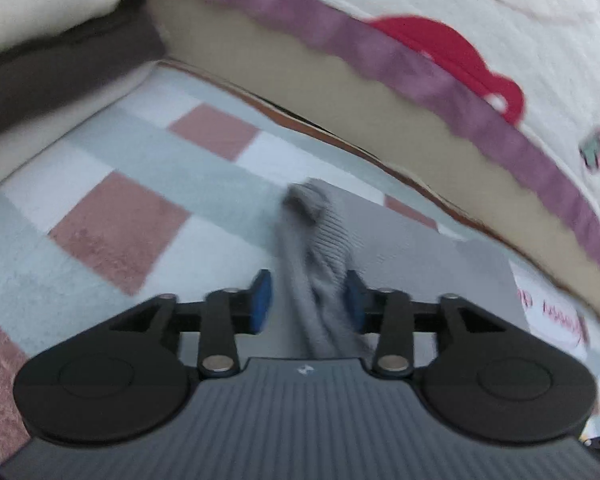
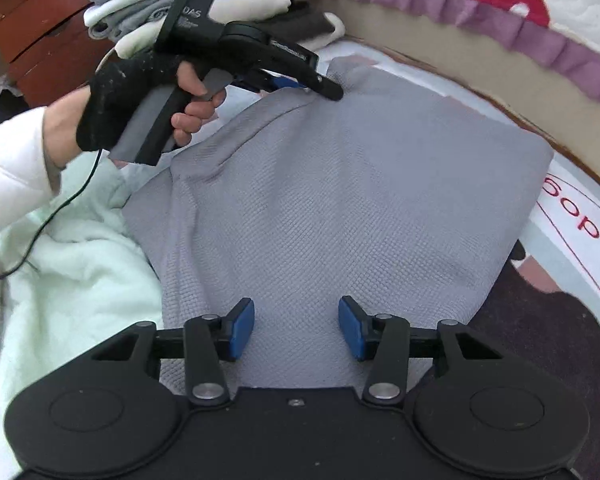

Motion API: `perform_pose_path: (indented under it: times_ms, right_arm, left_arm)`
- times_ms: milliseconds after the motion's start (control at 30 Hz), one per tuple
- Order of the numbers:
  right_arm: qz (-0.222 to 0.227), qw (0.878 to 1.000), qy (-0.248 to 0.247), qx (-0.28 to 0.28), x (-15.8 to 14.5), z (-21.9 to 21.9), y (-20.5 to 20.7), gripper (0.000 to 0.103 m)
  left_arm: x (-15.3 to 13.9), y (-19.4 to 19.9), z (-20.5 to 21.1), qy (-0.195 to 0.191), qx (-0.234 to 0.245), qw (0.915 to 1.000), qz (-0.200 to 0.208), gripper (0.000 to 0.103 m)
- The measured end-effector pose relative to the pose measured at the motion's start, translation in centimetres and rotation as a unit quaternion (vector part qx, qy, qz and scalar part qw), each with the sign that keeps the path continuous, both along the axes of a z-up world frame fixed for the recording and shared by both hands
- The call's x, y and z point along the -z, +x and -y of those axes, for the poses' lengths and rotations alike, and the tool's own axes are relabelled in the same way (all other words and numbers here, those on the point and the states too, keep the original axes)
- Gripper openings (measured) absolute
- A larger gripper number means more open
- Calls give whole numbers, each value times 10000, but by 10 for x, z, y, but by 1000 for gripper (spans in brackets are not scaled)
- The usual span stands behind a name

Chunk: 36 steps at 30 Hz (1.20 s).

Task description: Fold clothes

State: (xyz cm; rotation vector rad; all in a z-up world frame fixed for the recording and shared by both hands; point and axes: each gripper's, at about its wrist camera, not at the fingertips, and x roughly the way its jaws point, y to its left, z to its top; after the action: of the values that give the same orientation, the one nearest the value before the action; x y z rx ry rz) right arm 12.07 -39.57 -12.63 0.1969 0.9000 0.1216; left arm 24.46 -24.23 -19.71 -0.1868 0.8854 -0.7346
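A grey waffle-knit cloth [image 2: 340, 200] lies spread on the floor covering in the right wrist view. My right gripper [image 2: 296, 328] hovers over its near edge, open, the blue pads [image 2: 242, 328] apart with flat cloth below. At the far left corner of the cloth, a hand [image 2: 196, 108] holds my left gripper [image 2: 328, 90]. In the left wrist view, a bunched strip of the grey cloth [image 1: 324, 232] runs between the pads of the left gripper [image 1: 308, 300], which looks shut on it; the picture is blurred.
A bed edge with a purple ruffle [image 2: 540, 40] curves along the far side. Folded clothes are stacked [image 2: 140, 0] at the back left beside a wooden drawer unit [image 2: 32, 20]. A mint blanket [image 2: 80, 272] lies left, a dark cloth [image 2: 560, 340] right. A checked rug [image 1: 120, 220] covers the floor.
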Motion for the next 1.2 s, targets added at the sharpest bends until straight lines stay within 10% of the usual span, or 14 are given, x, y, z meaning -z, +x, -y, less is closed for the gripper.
perform_pose_path:
  times_ms: [267, 333, 433, 533, 700, 800, 1000, 1200]
  right_arm:
    - [351, 9699, 706, 2305, -1, 127, 15, 58]
    - [371, 9631, 968, 2484, 12, 149, 28, 62]
    - [548, 9526, 746, 2899, 30, 163, 45, 62]
    - [867, 9554, 255, 2812, 39, 164, 58, 22]
    - [1672, 9437, 20, 2854, 17, 165, 43, 7]
    - [1246, 9551, -508, 2642, 20, 161, 57, 8]
    - [1112, 9487, -603, 2897, 28, 154, 65, 12]
    - [841, 9378, -694, 3297, 32, 152, 67, 16]
  left_arm:
    - [8, 35, 6, -840, 435, 9912, -930, 44]
    - [5, 32, 15, -658, 589, 9937, -692, 10]
    - [-9, 21, 25, -574, 933, 9939, -163, 10]
    - [-15, 22, 27, -951, 1156, 9887, -81, 10]
    - [-12, 32, 33, -627, 1065, 9923, 103, 13]
    - [-8, 30, 35, -219, 858, 9955, 351, 21]
    - [-39, -26, 11, -580, 1565, 9812, 972, 44]
    - [-6, -42, -15, 747, 633, 9943, 416, 39]
